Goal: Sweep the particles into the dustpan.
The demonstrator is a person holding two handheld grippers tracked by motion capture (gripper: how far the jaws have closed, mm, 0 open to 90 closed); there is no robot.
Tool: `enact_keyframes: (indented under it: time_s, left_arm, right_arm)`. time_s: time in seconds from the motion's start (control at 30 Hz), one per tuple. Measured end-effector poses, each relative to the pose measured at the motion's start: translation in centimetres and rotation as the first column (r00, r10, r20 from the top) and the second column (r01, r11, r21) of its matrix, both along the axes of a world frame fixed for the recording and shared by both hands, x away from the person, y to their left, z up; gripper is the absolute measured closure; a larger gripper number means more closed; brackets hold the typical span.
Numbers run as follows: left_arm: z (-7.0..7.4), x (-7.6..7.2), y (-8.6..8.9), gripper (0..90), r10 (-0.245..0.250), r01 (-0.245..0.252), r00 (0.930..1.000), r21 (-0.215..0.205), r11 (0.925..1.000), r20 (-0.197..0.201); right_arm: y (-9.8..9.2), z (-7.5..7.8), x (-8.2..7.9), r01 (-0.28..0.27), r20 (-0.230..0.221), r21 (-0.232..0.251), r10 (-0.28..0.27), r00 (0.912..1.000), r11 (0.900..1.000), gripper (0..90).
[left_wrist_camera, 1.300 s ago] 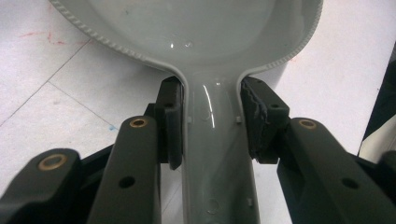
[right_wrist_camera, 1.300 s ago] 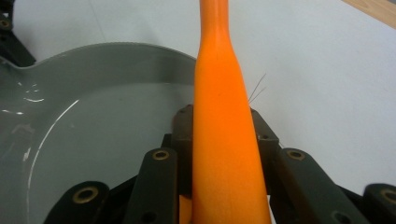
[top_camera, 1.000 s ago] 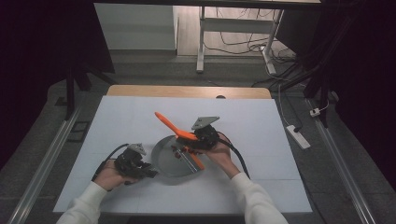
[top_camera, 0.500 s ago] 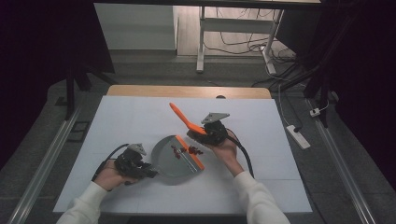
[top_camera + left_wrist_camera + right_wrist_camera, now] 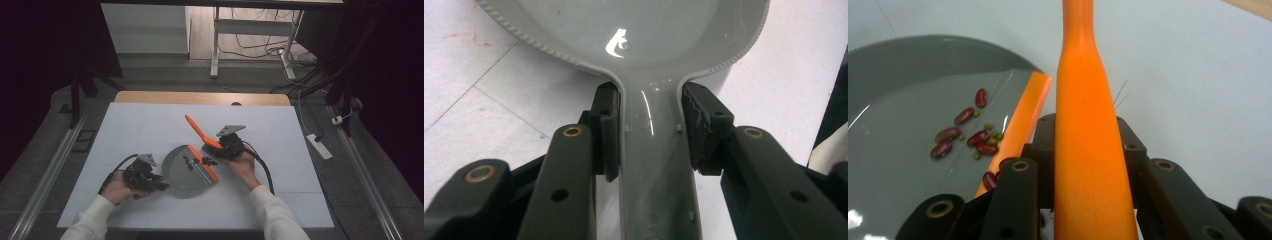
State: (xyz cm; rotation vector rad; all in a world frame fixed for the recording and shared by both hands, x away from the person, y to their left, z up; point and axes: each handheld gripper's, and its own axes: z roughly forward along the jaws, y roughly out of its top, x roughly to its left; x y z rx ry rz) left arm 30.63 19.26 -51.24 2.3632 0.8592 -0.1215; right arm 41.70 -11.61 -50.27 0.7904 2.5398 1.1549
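Between clamped fingers (image 5: 606,132): dustpan handle (image 5: 651,150)

Dustpan (image 5: 644,30) cut off by top edge in left gripper view — handle end hidden between jaws. Orange brush handle (image 5: 1083,125) cut at top and bottom — bristles unseen. Small green bits beside beans (image 5: 965,132) too tiny to identify.

No legible text or labels.

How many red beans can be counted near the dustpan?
About 8: six red beans inside the dustpan, two at its orange lip by the right claw; more may be hidden.
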Motion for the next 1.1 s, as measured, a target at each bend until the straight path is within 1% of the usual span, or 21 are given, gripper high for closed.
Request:
enact_keyframes:
  time_s: [0.03,0.1,0.23,0.3,0.43,0.5,0.57,0.63,0.73,0.77,0.8,0.83,0.9,0.93,0.97,1.0,1.03,1.07,1.1]
  left_arm:
    - [0.0,0.0,0.0,62.0,0.0,0.0,1.0,0.0,1.0,0.0]
    - [0.0,0.0,0.0,62.0,0.0,0.0,1.0,0.001,1.0,0.0]
    - [0.0,0.0,0.0,62.0,0.001,-0.001,1.0,0.001,1.0,0.0]
    - [0.0,0.0,-0.1,62.0,0.001,-0.001,1.0,0.003,1.0,0.001]
    - [0.0,0.0,-0.1,62.0,0.0,0.0,1.0,0.003,1.0,0.0]
    - [0.0,0.0,-0.1,62.0,-0.001,0.001,1.0,0.003,1.0,-0.001]
    - [0.0,0.0,-0.1,62.0,-0.001,0.001,1.0,0.003,1.0,-0.001]
    - [0.0,0.0,-0.1,62.0,-0.001,0.001,1.0,0.003,1.0,-0.001]
    - [0.0,0.0,-0.1,62.0,-0.002,0.002,1.0,0.005,1.0,-0.001]
    - [0.0,0.0,-0.1,62.0,-0.002,0.002,1.0,0.006,1.0,-0.001]
    - [0.0,0.0,-0.1,62.0,-0.002,0.002,1.0,0.005,1.0,-0.002]
    - [0.0,0.0,-0.1,62.1,-0.002,0.002,1.0,0.006,1.0,-0.001]
    - [0.0,0.0,-0.1,62.0,-0.002,0.002,1.0,0.006,1.0,-0.001]
    - [0.0,0.0,-0.1,62.0,-0.002,0.002,1.0,0.007,1.0,-0.001]
    - [0.0,0.0,-0.1,62.0,-0.002,0.002,1.0,0.006,1.0,-0.002]
    - [0.0,0.0,-0.1,62.0,-0.002,0.002,1.0,0.006,1.0,-0.001]
    - [0.0,0.0,-0.1,62.0,-0.002,0.002,1.0,0.006,1.0,-0.001]
    - [0.0,0.0,-0.1,62.0,-0.002,0.002,1.0,0.006,1.0,-0.002]
    - [-0.1,0.0,-0.1,62.0,-0.003,0.003,1.0,0.006,1.0,-0.002]
  right_arm:
    - [0.0,0.0,0.0,0.0,0.0,0.0,0.0,1.0,1.0,70.0]
    - [-0.2,-0.2,-0.4,-0.002,-0.022,0.019,0.002,0.9998,1.0,70.0]
    - [-0.1,-0.2,-0.8,-0.004,-0.027,0.018,0.005,0.9996,1.0,70.0]
    - [0.0,-0.2,-1.0,-0.001,-0.042,0.03,0.003,0.9991,1.0,70.0]
    - [0.1,-0.3,-1.3,-0.005,-0.039,0.031,0.006,0.9992,1.0,70.0]
    - [0.4,-0.3,-1.5,-0.018,-0.045,0.036,0.02,0.9988,0.999,70.0]
    - [0.6,-0.2,-1.7,-0.026,-0.04,0.035,0.028,0.9988,0.999,70.0]
    - [0.8,-0.2,-1.9,-0.028,-0.043,0.035,0.029,0.9986,0.999,70.0]
    - [1.2,-0.1,-2.3,-0.04,-0.028,0.035,0.041,0.9988,0.999,70.0]
    - [1.5,0.1,-2.6,-0.053,-0.02,0.048,0.054,0.9983,0.997,70.0]
    - [1.5,0.1,-2.6,-0.053,-0.02,0.048,0.054,0.9983,0.997,70.0]
    - [1.8,0.3,-2.8,-0.078,-0.029,0.065,0.079,0.9964,0.995,70.0]
    - [2.1,0.3,-3.0,-0.087,-0.029,0.064,0.089,0.9956,0.994,70.1]
    - [2.4,0.6,-3.3,-0.115,-0.026,0.087,0.118,0.9926,0.989,70.1]
    - [2.4,0.6,-3.3,-0.115,-0.026,0.087,0.118,0.9926,0.989,70.1]
    - [2.4,0.8,-3.4,-0.119,-0.01,0.105,0.121,0.9926,0.987,70.1]
    - [2.3,1.0,-3.5,-0.118,0.009,0.111,0.118,0.993,0.987,70.1]
    - [2.2,1.2,-3.4,-0.109,0.021,0.115,0.107,0.994,0.987,70.1]
    - [1.6,1.6,-3.3,-0.089,0.034,0.12,0.086,0.9958,0.989,70.1]
